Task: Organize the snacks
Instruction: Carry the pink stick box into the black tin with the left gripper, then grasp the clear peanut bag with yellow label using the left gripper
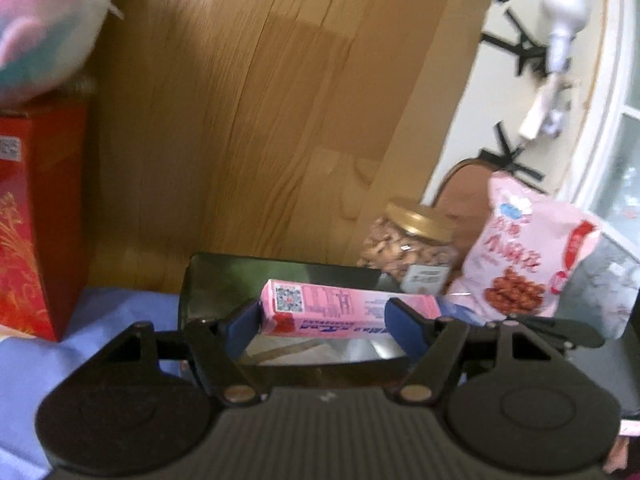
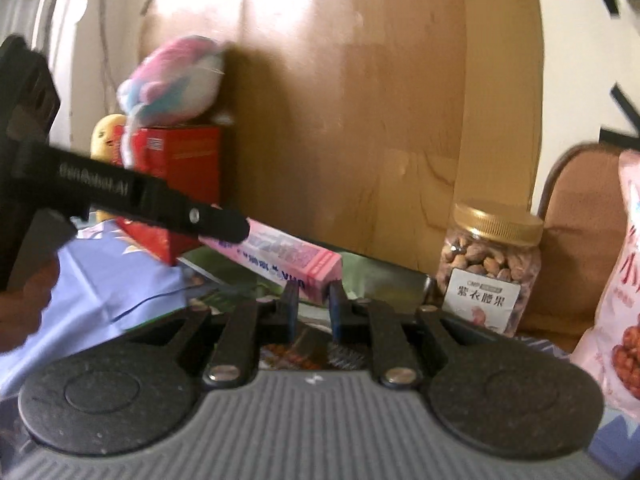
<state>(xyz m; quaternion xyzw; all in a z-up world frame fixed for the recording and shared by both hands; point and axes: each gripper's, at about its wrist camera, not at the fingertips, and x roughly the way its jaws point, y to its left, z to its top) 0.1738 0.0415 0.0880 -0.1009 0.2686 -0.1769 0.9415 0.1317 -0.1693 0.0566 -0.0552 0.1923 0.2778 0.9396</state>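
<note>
One pink snack box (image 1: 344, 306) is pinched at both ends — left gripper (image 1: 324, 320) and right gripper (image 2: 314, 306) each clamped on it — above the dark tray's (image 1: 224, 272) rim, one nut jar (image 2: 490, 264) and one pink bag (image 1: 528, 256) beside it.

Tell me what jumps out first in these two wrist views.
The long pink box draws the eye first: the left gripper spans its length, while the right gripper closes on one end, above a dark tray. To the right stand a gold-lidded nut jar and a pink snack bag; a red carton sits left.
</note>
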